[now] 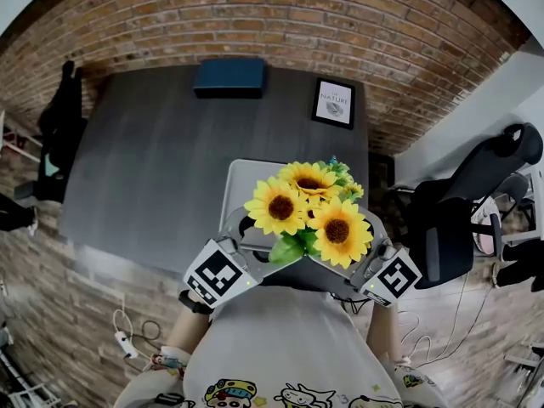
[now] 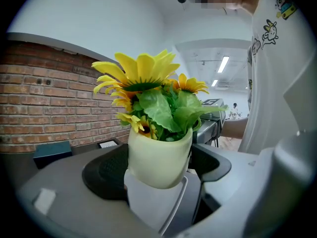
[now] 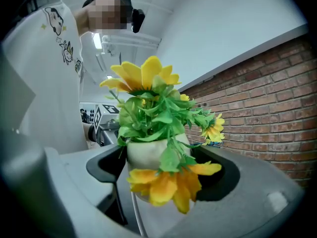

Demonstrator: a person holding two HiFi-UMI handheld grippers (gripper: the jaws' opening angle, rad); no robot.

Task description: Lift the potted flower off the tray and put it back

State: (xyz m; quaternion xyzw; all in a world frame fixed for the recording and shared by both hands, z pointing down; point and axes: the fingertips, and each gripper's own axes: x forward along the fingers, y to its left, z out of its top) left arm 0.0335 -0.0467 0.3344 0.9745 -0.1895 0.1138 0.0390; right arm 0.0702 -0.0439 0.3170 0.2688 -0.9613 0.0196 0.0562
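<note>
**Head view.** The potted flower (image 1: pixel 310 206), a bunch of yellow sunflowers with green leaves in a cream pot, is held between the two grippers. It is seen over the near half of the pale tray (image 1: pixel 242 177). The tray lies on the dark grey table (image 1: pixel 153 160) at the table's 6 o'clock edge.

The left gripper (image 1: pixel 242 236) is set at 8 o'clock of the blooms and the right gripper (image 1: pixel 374 249) at 4 o'clock. Each marker cube is turned toward the person.

A dark blue box (image 1: pixel 229 76) is seen at 11 o'clock of the tray, near the far table edge. A framed picture (image 1: pixel 333 103) is seen at 1 o'clock. A brick wall (image 1: pixel 280 7) lies beyond the table, and an office chair (image 1: pixel 476 202) is seen at 3 o'clock, well apart from the table.

**Left gripper view.** The cream pot (image 2: pixel 158 157) is seen pinched between the two black jaw pads, one pressed to each side. Its rounded underside is exposed and tilted, with the white tray surface (image 2: pixel 148 207) below it. The pot appears raised off the tray.

**Right gripper view.** The same pot (image 3: pixel 146 155) is gripped between this gripper's jaws from the opposite side. It is partly covered by a drooping sunflower head (image 3: pixel 168 180).
</note>
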